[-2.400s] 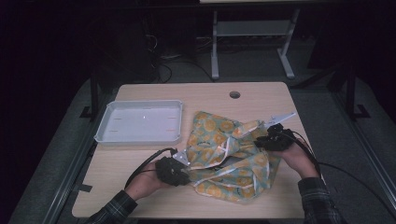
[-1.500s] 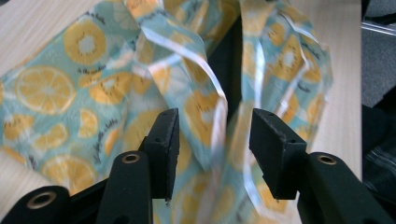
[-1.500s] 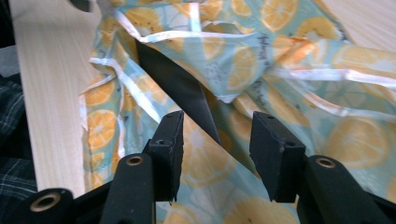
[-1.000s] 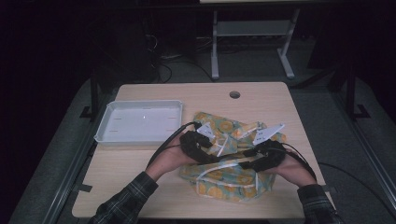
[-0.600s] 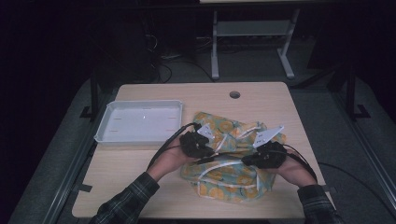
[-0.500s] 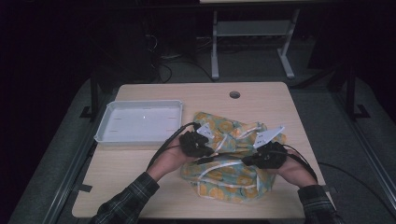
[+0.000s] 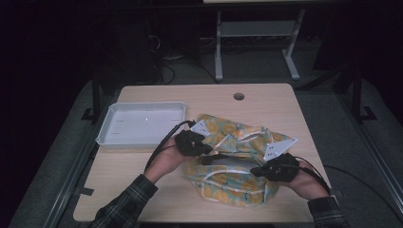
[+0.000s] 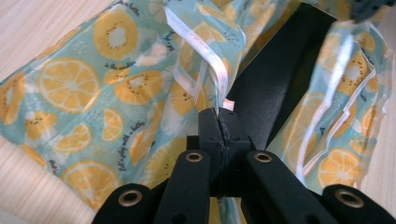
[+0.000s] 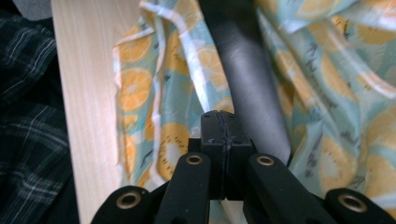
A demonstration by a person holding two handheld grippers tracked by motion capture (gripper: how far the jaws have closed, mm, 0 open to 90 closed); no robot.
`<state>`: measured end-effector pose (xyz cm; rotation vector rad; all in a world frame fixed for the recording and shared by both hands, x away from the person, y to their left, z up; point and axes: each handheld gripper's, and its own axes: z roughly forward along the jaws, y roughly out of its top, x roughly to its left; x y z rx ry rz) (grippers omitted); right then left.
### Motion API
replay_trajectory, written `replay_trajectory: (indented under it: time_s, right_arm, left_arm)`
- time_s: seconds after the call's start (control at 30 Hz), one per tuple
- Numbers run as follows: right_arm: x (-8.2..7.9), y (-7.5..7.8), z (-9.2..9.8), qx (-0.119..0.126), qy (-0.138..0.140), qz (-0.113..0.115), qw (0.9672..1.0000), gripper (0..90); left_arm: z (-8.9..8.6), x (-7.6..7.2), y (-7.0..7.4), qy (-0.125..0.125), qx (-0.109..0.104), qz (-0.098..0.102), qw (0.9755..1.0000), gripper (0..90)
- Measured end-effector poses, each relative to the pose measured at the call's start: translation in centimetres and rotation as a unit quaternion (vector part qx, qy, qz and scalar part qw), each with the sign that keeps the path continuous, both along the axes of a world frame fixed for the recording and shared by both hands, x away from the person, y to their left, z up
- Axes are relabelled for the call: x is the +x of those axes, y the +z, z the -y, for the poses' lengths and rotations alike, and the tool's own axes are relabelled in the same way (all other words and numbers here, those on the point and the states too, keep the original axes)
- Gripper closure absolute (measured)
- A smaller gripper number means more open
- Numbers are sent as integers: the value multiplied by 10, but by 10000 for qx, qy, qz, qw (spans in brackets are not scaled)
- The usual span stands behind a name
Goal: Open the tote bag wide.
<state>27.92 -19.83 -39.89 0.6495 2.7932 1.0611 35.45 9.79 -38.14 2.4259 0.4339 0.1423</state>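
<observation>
A teal cloth bag printed with orange slices lies crumpled on the right half of the wooden table. My left gripper reaches onto it from the left. In the left gripper view its jaws are shut on the bag's white-trimmed edge, beside the bag's dark inside. My right gripper comes in from the right, near the front edge. In the right gripper view it is shut on the bag's rim, next to the dark grey lining.
A white empty tray stands on the table's left half, just behind my left hand. A round cable hole sits at the table's far edge. A plaid sleeve crosses the bare wood at the front left.
Both hands came from the bag's outer edges onto its middle. Over the last second they stayed there, and the right gripper drew slightly to the right, stretching the fabric between the two.
</observation>
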Motion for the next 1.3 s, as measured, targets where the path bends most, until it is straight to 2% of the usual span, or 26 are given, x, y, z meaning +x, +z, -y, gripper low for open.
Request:
replay_trajectory:
  time_s: [0.07,0.13,0.17,0.2,0.4,0.43,0.5,0.73,0.8,0.9,1.1,1.3]
  right_arm:
    - [-5,-1,1,-1,2,-14,10000,890]
    - [-10,-2,3,-45,6,-23,10000,890]
    - [-13,-3,4,-58,9,-27,10000,890]
    - [-16,-4,5,-70,-8,-57,10000,890]
    - [-30,-12,12,-207,-18,-133,9997,890]
    - [-33,-14,12,-216,-41,-175,9996,890]
    - [-37,-17,14,-277,-59,-194,9994,891]
    - [-44,-35,16,-524,-29,-365,9980,891]
    - [-45,-40,15,-637,-18,-435,9970,890]
    - [-43,-47,14,-801,78,-367,9961,890]
    - [-43,-51,12,-902,69,-407,9951,890]
    - [-43,-52,12,-905,69,-395,9951,890]
  left_arm:
    - [-1,1,-1,79,-54,-4,10000,894]
    - [-4,3,-1,75,4,20,10000,895]
    - [-4,3,-2,147,-50,7,9999,895]
    - [-6,5,-2,117,19,17,9999,895]
    - [-13,10,-6,331,-16,62,9994,896]
    - [-14,11,-6,325,51,77,9994,896]
    - [-16,13,-8,406,44,73,9991,897]
    - [-20,21,-21,556,313,122,9979,897]
    - [-21,24,-26,620,379,81,9973,897]
    - [-22,27,-36,702,496,60,9963,897]
    - [-19,31,-51,721,791,24,9943,897]
    - [-16,31,-61,689,947,-14,9931,893]
